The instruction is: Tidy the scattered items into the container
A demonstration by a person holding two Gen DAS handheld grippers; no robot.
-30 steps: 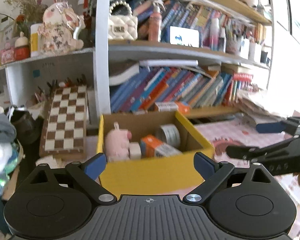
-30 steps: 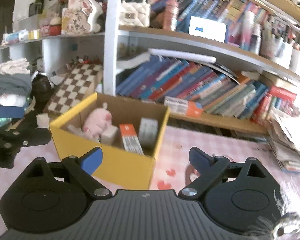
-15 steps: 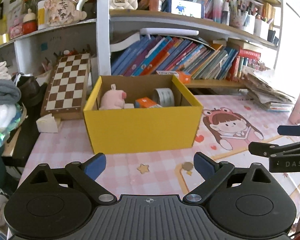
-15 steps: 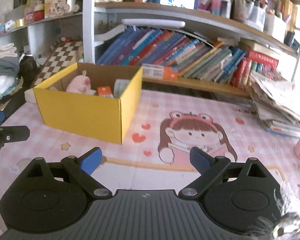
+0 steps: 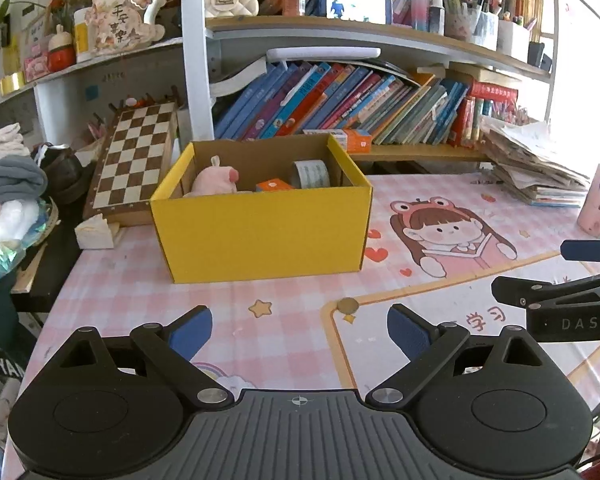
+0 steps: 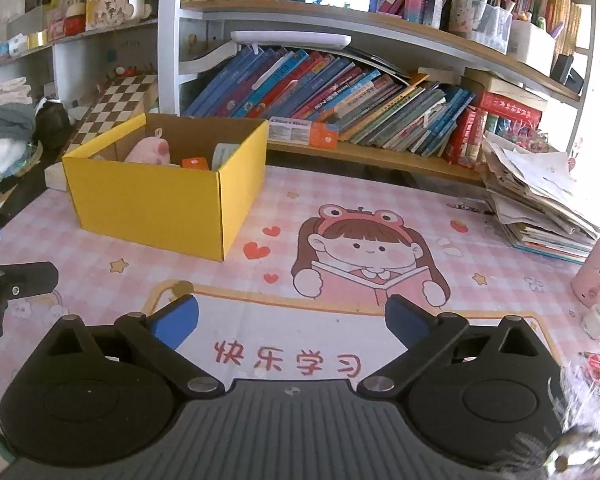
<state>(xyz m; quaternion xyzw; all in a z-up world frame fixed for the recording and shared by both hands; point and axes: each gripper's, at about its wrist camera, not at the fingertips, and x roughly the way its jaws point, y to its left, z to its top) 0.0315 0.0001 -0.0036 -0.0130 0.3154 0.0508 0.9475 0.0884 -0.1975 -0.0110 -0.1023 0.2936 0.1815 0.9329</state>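
Yellow box (image 5: 264,232) standing on the pink desk mat (image 5: 440,280), containing a pink plush toy (image 5: 216,180), a roll of tape (image 5: 311,174) and an orange carton (image 5: 274,185). Left gripper (image 5: 299,328) held wide apart over the mat, empty; right gripper (image 6: 292,320) likewise empty, its jaws opening. A small round object, possibly a coin (image 5: 348,305), lies on the mat ahead of the left gripper.

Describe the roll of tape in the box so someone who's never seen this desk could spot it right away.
Find the yellow cardboard box on the pink desk mat, in front of the bookshelf. Inside it, toward the right wall, the tape roll stands on its edge, next to an orange carton. It is the only grey, round thing there; the pink plush pig sits on the left.
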